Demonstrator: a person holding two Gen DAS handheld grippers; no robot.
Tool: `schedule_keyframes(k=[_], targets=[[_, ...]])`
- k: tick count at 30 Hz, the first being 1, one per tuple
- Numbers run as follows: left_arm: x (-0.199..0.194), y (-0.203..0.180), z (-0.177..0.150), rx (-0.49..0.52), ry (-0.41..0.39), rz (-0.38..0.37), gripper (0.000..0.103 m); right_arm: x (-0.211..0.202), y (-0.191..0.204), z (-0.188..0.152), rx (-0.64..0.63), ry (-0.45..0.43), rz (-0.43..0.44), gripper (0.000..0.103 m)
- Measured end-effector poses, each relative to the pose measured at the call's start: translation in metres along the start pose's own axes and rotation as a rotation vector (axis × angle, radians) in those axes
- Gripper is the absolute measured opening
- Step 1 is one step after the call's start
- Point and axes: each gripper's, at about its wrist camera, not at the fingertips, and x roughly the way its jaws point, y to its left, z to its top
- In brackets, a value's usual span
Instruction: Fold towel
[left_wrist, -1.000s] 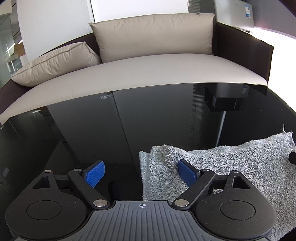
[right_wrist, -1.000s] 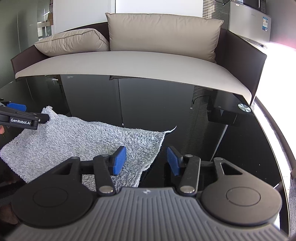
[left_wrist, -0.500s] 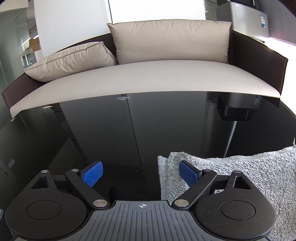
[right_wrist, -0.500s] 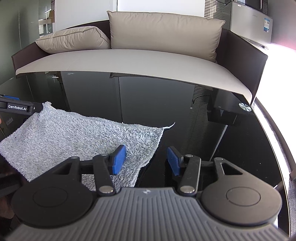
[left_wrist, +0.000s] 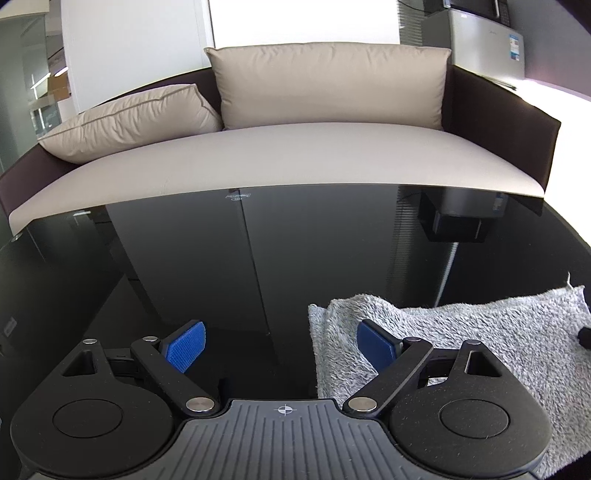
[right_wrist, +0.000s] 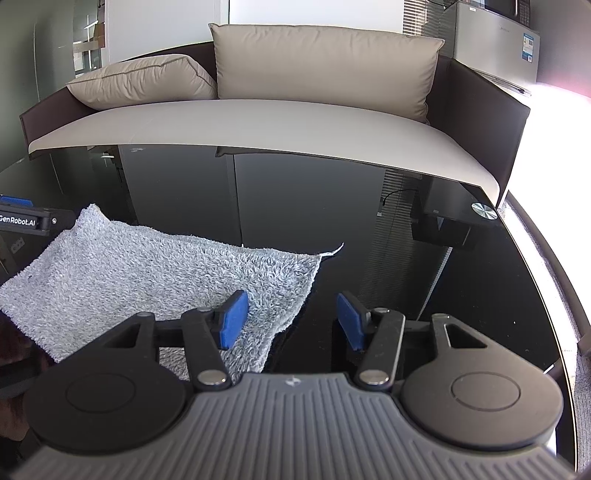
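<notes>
A grey towel (right_wrist: 155, 280) lies flat on the black glass counter (left_wrist: 258, 258). Left tongs (left_wrist: 280, 345) straddle its left edge, right tongs (right_wrist: 291, 319) its right edge, both spread wide. Bare counter stretches to the beige sofa (left_wrist: 295, 162).

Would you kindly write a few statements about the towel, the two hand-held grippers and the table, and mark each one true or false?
1. The grey towel lies spread on the black glass table. True.
2. The left hand-held gripper is shut on the towel's corner. False: its jaws stand open, one blue pad over the towel, the other over bare table.
3. The right hand-held gripper is open and straddles the towel's right edge. True.
4. The towel is already folded into a small square. False: it lies in one layer, with only its far left corner lifted slightly.
5. A beige sofa stands behind the table. True.
</notes>
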Motion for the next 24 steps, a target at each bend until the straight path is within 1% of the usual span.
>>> schedule_keyframes(k=[2,4,9,14,18,24], targets=[[0.005,-0.002,-0.004,0.012,0.013,0.015,0.087,-0.001,0.001,-0.001,-0.003,0.000,-0.002,0.056],[0.008,-0.001,-0.005,0.001,0.013,0.027,0.090,-0.002,0.002,-0.001,-0.006,0.000,-0.001,0.056],[0.009,0.003,-0.008,-0.019,0.014,0.073,0.087,-0.003,0.000,-0.002,-0.009,0.000,0.002,0.056],[0.007,0.003,-0.008,-0.012,0.014,0.086,0.087,-0.003,0.001,-0.002,-0.016,0.002,-0.001,0.057],[0.007,0.005,-0.007,-0.015,0.016,0.102,0.089,-0.003,-0.001,-0.002,-0.005,0.004,-0.007,0.062],[0.006,0.009,-0.007,-0.021,0.013,0.112,0.089,-0.003,-0.002,-0.001,-0.002,0.005,-0.012,0.062]])
